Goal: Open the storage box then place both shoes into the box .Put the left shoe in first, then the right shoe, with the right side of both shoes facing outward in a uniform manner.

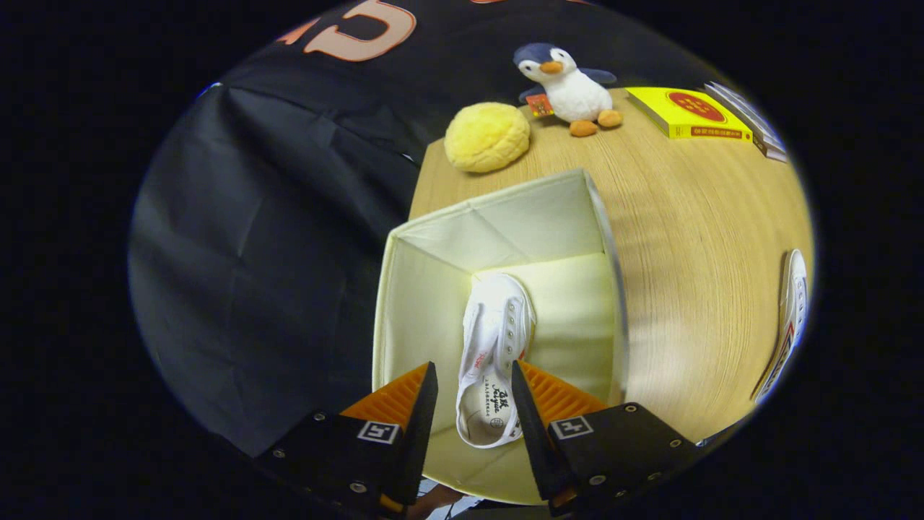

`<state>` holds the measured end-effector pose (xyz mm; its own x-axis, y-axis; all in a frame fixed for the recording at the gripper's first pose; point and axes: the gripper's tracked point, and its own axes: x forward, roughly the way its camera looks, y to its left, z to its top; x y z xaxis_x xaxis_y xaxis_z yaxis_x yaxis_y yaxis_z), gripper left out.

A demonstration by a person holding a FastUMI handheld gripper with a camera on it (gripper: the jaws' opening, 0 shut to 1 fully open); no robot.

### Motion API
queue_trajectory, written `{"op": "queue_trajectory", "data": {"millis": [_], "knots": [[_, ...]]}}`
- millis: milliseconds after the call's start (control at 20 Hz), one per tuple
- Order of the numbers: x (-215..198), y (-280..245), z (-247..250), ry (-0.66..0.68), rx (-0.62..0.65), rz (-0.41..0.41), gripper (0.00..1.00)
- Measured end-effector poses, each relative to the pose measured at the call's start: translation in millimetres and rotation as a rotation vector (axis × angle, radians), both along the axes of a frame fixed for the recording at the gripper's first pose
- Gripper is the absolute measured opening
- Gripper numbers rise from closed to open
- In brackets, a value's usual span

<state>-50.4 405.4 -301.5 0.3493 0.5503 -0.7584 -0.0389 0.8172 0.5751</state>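
1. Gripper view looks straight down into the open storage box (433, 289), which sits at the worktop's (693, 245) left edge, so the lid step looks done to me.
2. One white canvas sneaker (494, 354) is lying on the box floor, toe pointing away from the tool (473, 404), heel end between the fingers. It sits toward the left wall, which I'd guess leaves room beside it for the second shoe.
3. The tool's fingers are spread apart on either side of the heel with a visible gap each side, so it's open and not gripping anything. Can't tell for sure whether it's about to grab or has let go.
4. The other white sneaker (790, 325) is out on the worktop near the right edge, well apart from the box. By the task order that should be the right shoe, but I can't confirm left/right from here.
5. Along the far edge: a yellow bun-shaped plush (487, 137), a penguin plush (570, 87), a yellow book (686, 112) and another book (751, 123) just beside it. None of it is in the way.
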Motion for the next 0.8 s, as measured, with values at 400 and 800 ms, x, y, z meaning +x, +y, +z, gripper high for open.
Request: {"op": "queue_trajectory", "data": {"millis": [400, 800], "knots": [[12.0, -118.0, 47.9, -0.299, -0.100, -0.058, 0.85], [-23.4, -257.0, -8.5, -0.300, -0.328, -0.148, 0.97]]}}
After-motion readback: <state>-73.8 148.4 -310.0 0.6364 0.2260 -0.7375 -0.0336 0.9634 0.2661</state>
